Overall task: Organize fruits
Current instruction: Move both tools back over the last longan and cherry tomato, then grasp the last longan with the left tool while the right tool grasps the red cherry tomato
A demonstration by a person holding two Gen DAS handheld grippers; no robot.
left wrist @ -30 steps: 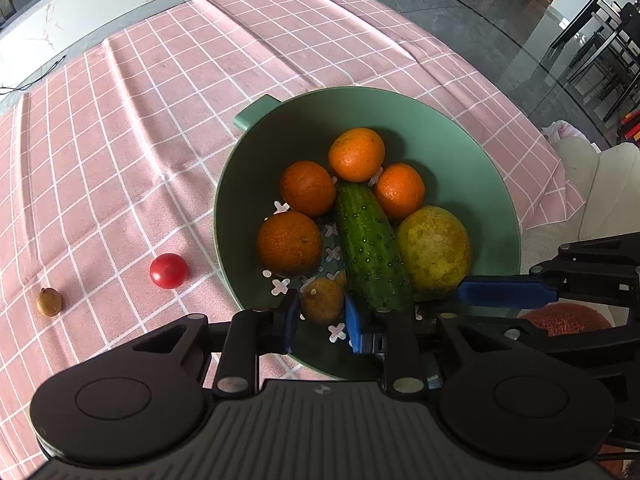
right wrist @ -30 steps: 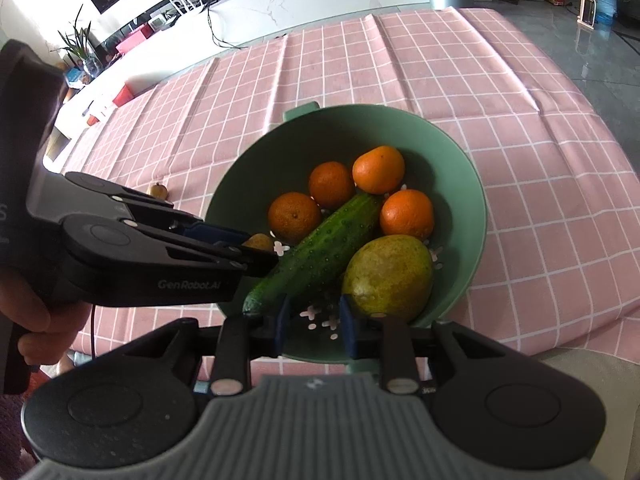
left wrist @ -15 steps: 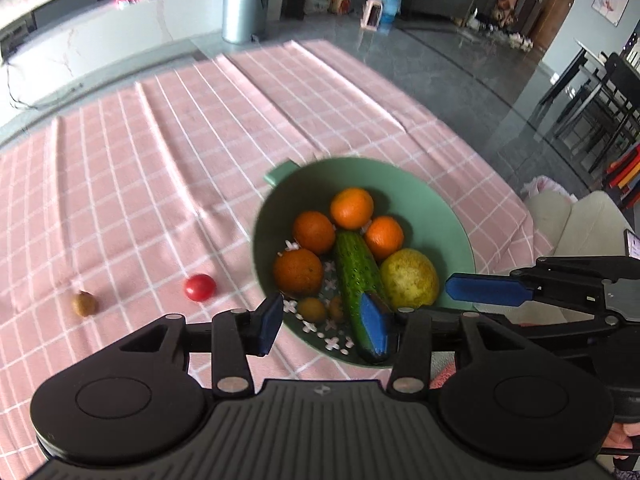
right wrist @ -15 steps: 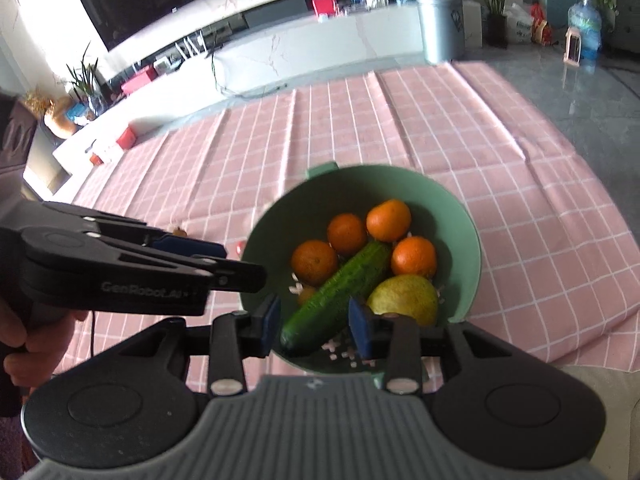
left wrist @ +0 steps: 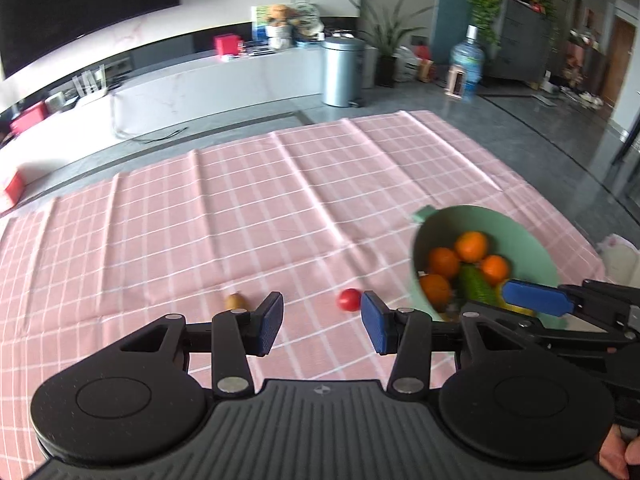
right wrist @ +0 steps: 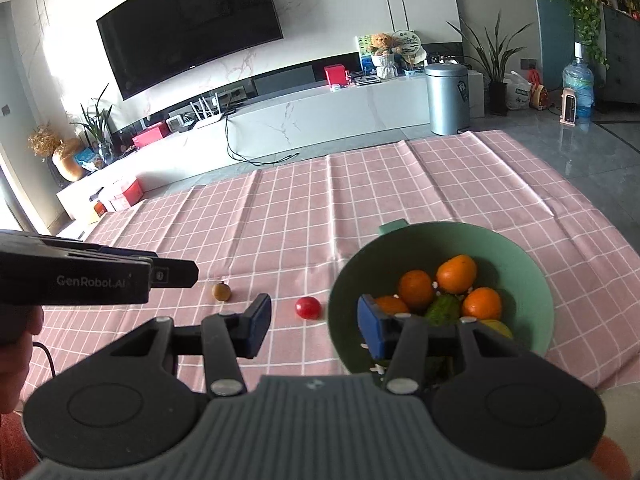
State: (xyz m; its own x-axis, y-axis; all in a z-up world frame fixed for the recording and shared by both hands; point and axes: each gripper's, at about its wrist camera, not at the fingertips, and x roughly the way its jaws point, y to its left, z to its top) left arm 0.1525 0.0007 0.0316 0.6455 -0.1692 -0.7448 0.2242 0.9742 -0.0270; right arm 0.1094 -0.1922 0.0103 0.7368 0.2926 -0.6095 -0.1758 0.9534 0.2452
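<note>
Fruits fill the green bowl (right wrist: 532,276) on the pink checked cloth (right wrist: 400,184) over the counter: four oranges (right wrist: 457,274), a cucumber (right wrist: 442,309) and a yellow-green fruit (right wrist: 496,327). A tomato (right wrist: 307,307) lies on the cloth just left of the bowl, and a small brown fruit (right wrist: 221,291) lies farther left. The left gripper (left wrist: 322,322) hangs wide and empty above the cloth left of the bowl. The right gripper (right wrist: 314,330) also stands wide, holding nothing, one finger over the bowl's rim.

Left gripper (left wrist: 322,322) and right gripper (right wrist: 313,326), side by side, jaws wide apart, empty.
</note>
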